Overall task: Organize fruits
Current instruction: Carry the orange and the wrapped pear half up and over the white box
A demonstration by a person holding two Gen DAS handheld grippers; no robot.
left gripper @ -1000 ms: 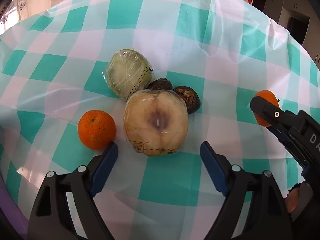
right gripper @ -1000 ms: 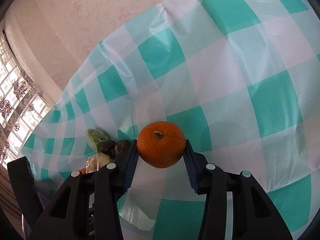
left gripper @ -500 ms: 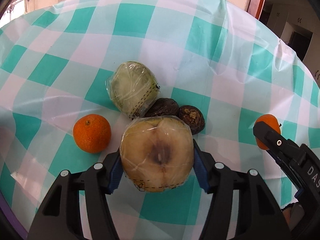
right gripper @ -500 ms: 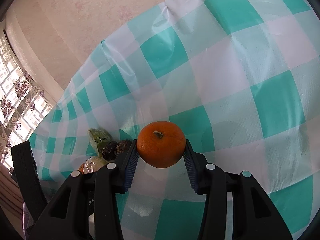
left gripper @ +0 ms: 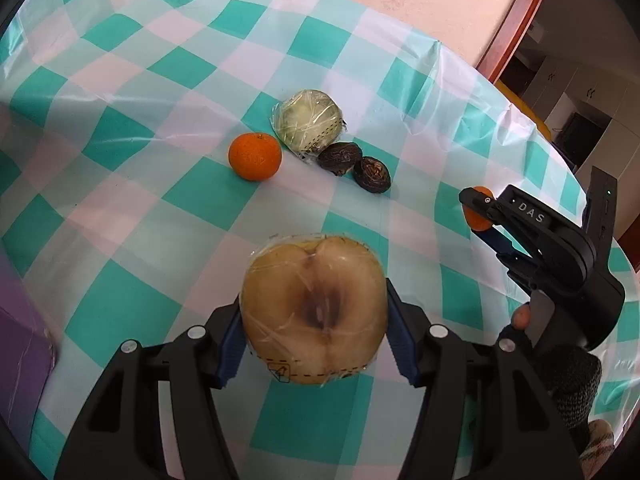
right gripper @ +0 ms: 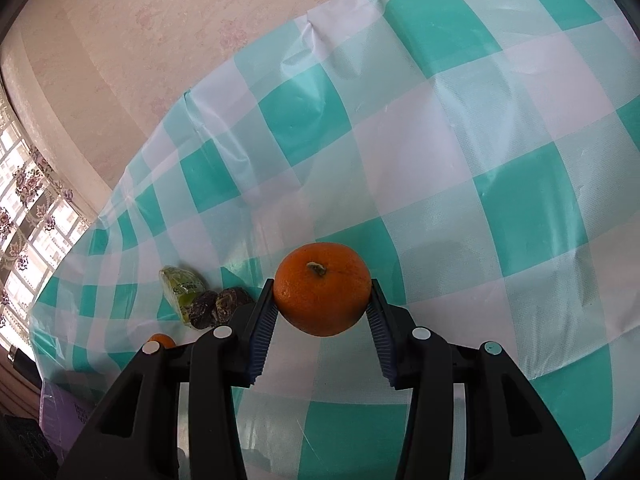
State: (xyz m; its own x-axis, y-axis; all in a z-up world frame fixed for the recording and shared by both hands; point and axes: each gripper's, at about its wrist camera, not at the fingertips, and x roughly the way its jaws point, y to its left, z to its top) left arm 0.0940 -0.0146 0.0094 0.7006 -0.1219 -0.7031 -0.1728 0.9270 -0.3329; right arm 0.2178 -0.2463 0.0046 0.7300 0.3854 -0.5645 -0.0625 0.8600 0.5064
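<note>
Lifted off the cloth, left tongs [left gripper: 314,334] clamp the wrapped apple half [left gripper: 314,314]; right tongs [right gripper: 322,312], seemingly airborne, clamp an orange [right gripper: 322,288].

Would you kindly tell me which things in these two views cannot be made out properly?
- Held orange: left wrist view, mostly hidden behind the right gripper.
- Loose orange: right wrist view, largely covered by the gripper's finger.
- Purple object: left wrist view, cut off by the edge.
- Wrapped fruit underside: hidden by the left gripper.

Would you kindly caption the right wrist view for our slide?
Right claw grips an orange above the checked tablecloth.
</note>
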